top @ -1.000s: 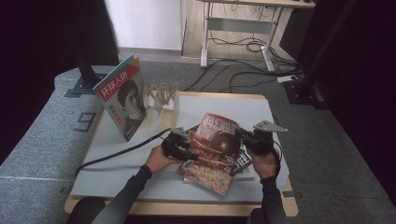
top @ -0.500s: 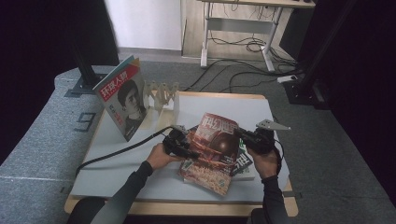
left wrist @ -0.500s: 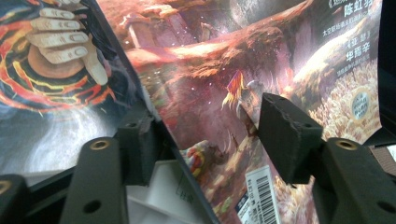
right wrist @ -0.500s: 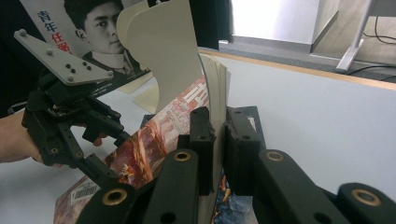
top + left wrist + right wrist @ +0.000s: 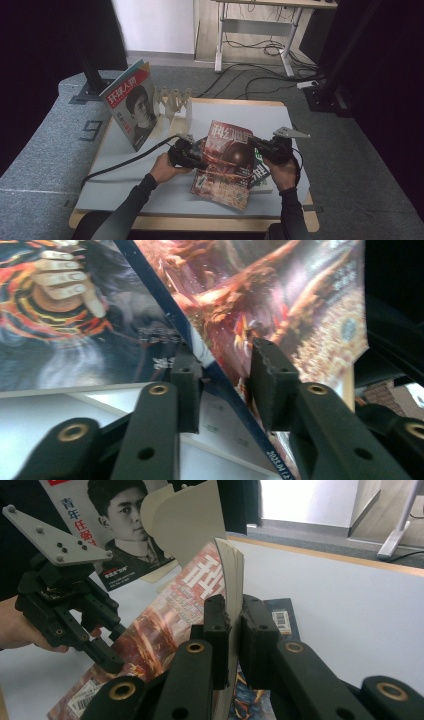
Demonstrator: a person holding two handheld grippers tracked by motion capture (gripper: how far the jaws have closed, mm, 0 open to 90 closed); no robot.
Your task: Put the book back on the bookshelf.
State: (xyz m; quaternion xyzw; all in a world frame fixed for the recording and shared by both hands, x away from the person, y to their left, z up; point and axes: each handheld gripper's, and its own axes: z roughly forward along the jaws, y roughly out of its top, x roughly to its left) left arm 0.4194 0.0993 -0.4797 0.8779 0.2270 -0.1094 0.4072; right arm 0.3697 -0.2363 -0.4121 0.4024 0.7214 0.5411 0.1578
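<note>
- Far left of the tabletop (image 5: pixel 125 172), pale grey and matte with a wood-coloured rim, a glossy portrait magazine (image 5: pixel 131 102) stands upright, leaning against a pale accordion-shaped rack (image 5: pixel 173 102) of thin cream slats.
- Moving right, the left gripper (image 5: pixel 196 161), black and blocky with a dark cable trailing off toward the tabletop's left edge, meets the left edge of the red magazine (image 5: pixel 227 160).
- In the left gripper view its fingers (image 5: pixel 272 385), flat black pads with a rough face, have just been closing; the magazine's dark blue spine edge runs between them, one pad touching the cover, a sliver of gap showing at the other, so they are not yet clamped.
- The red magazine is the thing in hand: shiny cover, fiery reds and oranges, large white characters at its top, a barcode at a lower corner. It sits mid-tabletop, tilted up off the surface, pages fanning in a thick cream block.
- Under it lies a darker magazine (image 5: pixel 280 617), flat, blue-black, its own barcode showing.
- Right again, the right gripper (image 5: pixel 255 145), topped by a grey three-cornered plate, has its fingers (image 5: pixel 216 625) pressed together on the red magazine's page edge.
- Open room: bare tabletop stretches behind the magazines to the far rim and along the near edge; the right rim lies close beside the right hand (image 5: pixel 281 169).
</note>
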